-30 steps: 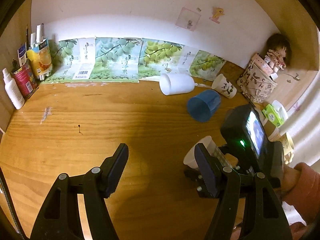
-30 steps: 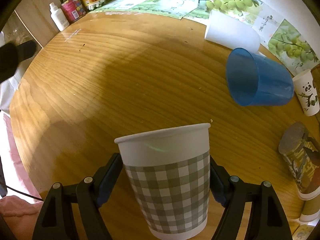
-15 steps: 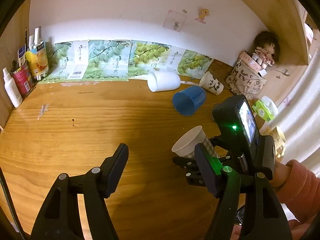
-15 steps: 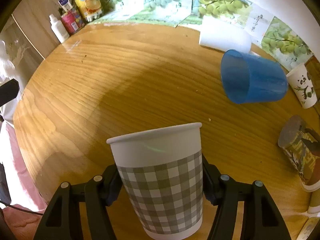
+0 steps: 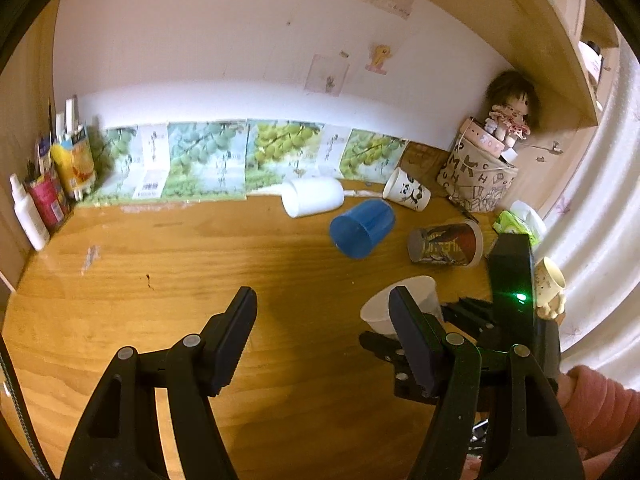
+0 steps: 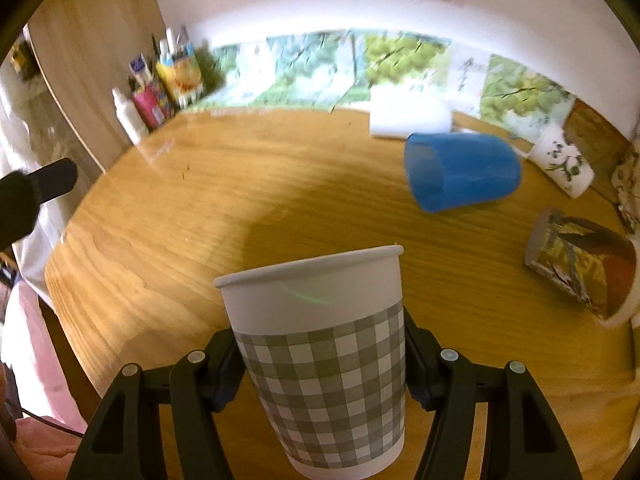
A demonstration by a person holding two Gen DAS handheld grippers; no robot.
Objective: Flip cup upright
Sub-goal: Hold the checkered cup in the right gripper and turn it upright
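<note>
My right gripper [image 6: 320, 364] is shut on a white paper cup with a grey check band [image 6: 324, 344], held by its sides above the wooden table [image 6: 180, 240], rim pointing away from the camera. In the left wrist view the same cup [image 5: 416, 300] shows at the right, mouth tilted up and toward the left, with the right gripper [image 5: 448, 328] around it. My left gripper [image 5: 320, 320] is open and empty above the table's front.
Lying on their sides at the back right: a blue cup [image 6: 460, 172], a white cup [image 6: 408, 118], a panda-print cup [image 6: 564, 164] and a brown printed cup [image 6: 584, 268]. Bottles and cartons [image 5: 48, 192] stand at the back left. A doll on a patterned basket [image 5: 480, 172] fills the right corner.
The right gripper has lifted and tilted the check cup so its mouth turns upward; more of the back wall shows. The left gripper has stayed open and drawn back a little.
</note>
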